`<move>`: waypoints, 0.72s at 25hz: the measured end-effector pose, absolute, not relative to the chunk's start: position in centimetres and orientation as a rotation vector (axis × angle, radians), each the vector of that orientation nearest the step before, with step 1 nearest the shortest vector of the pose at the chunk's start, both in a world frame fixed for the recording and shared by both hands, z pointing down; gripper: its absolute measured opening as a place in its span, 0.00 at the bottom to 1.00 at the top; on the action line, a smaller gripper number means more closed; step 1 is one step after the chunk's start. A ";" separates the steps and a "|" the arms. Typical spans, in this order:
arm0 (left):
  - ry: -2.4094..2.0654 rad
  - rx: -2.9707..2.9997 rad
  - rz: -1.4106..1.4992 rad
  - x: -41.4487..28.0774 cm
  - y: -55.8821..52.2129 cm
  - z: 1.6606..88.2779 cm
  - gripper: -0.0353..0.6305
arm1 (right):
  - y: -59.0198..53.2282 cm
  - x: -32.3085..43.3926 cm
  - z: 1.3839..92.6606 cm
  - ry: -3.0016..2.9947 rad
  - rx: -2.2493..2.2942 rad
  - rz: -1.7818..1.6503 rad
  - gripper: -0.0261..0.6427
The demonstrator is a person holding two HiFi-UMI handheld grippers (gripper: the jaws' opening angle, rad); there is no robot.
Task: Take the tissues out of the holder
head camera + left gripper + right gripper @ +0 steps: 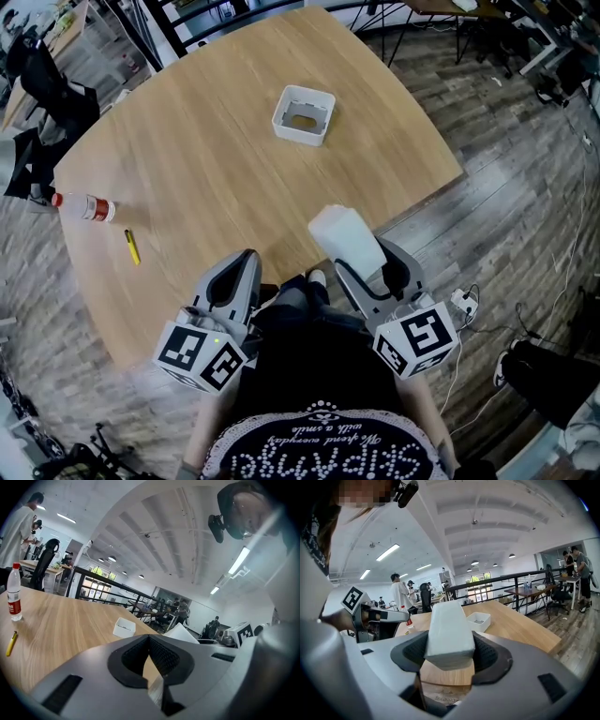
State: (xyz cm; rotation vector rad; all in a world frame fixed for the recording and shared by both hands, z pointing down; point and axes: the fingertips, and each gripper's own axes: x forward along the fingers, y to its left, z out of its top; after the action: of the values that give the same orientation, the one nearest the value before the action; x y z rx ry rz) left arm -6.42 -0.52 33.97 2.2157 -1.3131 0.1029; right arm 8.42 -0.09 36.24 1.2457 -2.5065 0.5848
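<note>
Right gripper (450, 652): clenched on the tissue pack (343, 236), both pads pressed to its long sides; we log it as the loaded hand. Tissue pack: white, block-shaped, clear of the holder (301, 133) and well apart from it. Its long axis runs along the jaws, away from us and a little to the left in the head view, with the far end sticking out past the fingertips. We see it raised over the near edge of the table (206, 150). Holder: white, open-topped, upright, ahead and slightly left of the pack; in the head view we see no tissues in it, only a brownish bottom. We judge the removal itself done, with only a set-down left. Left gripper (149, 641): jaws closed together on nothing, beside the right gripper at the near edge, farther from the pack. Open room: bare wood between pack and holder, and more to the left of it. Bottle (86, 207) and yellow pen (132, 247): far left, well apart from both grippers. Edge note: the table's right edge lies near the right gripper, with floor (487, 216) beyond, so we favour putting the pack down forward or leftward.
</note>
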 end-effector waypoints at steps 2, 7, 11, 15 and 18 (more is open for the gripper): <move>-1.324 2.211 0.096 -6.4 -0.3 34.0 0.06 | 0.6 8.7 36.4 -2.510 1.240 0.602 0.44; -1.359 2.192 0.092 -6.8 0.7 34.5 0.06 | 1.7 9.7 36.5 -2.509 1.245 0.602 0.44; -1.377 2.181 0.081 -6.9 1.1 34.8 0.06 | 2.3 10.3 36.7 -2.486 1.245 0.584 0.44; -1.390 2.181 0.069 -6.8 1.4 34.7 0.06 | 3.0 10.3 37.0 -2.481 1.214 0.564 0.44; -1.381 2.180 0.068 -6.5 1.6 34.9 0.06 | 3.3 10.4 37.0 -2.480 1.202 0.550 0.44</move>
State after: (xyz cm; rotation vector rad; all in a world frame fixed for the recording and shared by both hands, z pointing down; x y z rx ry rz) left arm -6.53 1.56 34.94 2.1802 -1.3806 0.0677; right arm 10.41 3.29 37.02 1.2024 -2.4795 0.5496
